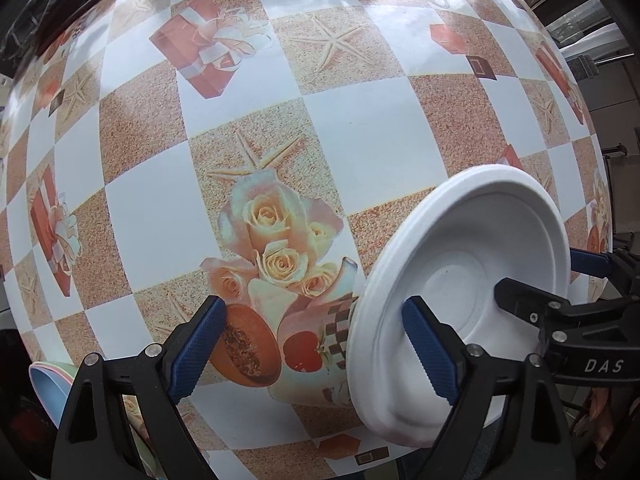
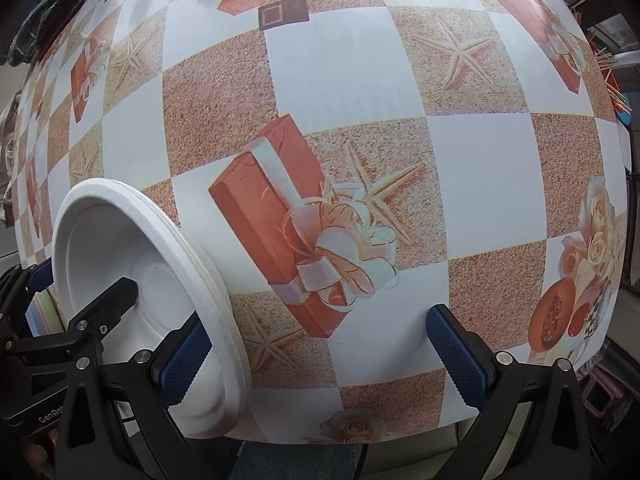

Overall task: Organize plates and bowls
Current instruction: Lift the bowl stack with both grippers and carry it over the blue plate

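Observation:
A stack of white foam bowls (image 1: pixel 468 276) sits on the patterned tablecloth near the table's front edge, between the two grippers; it also shows in the right wrist view (image 2: pixel 120 256). My left gripper (image 1: pixel 316 344) is open, and its right finger (image 1: pixel 430 354) reaches inside the top bowl. My right gripper (image 2: pixel 320 354) is open, and its left finger (image 2: pixel 184 360) sits inside the bowl at the rim. Each gripper shows in the other's view as a black finger tip in the bowl. Pastel plates (image 1: pixel 50 380) lie at the lower left.
The table (image 2: pixel 352 76) is covered by a checkered cloth printed with gift boxes, starfish and roses. Its front edge runs just below the bowls. Dark clutter lies beyond the far left corner; a holder of sticks (image 2: pixel 612 76) stands off the right side.

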A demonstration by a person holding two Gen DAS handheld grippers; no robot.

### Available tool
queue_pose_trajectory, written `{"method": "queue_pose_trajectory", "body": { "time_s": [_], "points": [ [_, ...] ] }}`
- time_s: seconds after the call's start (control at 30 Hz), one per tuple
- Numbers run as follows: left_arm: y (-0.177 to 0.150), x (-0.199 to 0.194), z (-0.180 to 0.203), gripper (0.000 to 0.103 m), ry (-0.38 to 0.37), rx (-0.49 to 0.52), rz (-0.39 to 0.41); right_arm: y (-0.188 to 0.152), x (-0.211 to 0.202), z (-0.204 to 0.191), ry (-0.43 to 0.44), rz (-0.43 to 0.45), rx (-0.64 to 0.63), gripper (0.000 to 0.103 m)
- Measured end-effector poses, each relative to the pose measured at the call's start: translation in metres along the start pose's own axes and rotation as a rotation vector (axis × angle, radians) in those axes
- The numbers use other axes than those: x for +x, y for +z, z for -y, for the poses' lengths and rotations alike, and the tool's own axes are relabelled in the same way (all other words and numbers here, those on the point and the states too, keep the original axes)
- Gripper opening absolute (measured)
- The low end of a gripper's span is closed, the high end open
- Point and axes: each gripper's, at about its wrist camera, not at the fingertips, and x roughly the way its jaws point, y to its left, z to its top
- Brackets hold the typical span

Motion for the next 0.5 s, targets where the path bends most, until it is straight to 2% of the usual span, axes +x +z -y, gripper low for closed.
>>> {"method": "queue_pose_trajectory", "body": {
  "time_s": [0.07,0.33,0.5],
  "points": [
    [-0.002,0.005,-0.012,0.103,0.016,-0.022,-0.017,-0.005,-0.002,0.004,0.005,0.017,0.004,0.103],
    [-0.001,0.006,-0.018,0.103,0.007,-0.034,-0.021,-0.017,-0.004,0.003,0.002,0.033,0.010,0.103],
    [0.002,0.009,-0.019,0.103,0.004,-0.043,-0.018,-0.013,-0.005,0.003,0.003,0.021,0.015,0.103]
  ]
}}
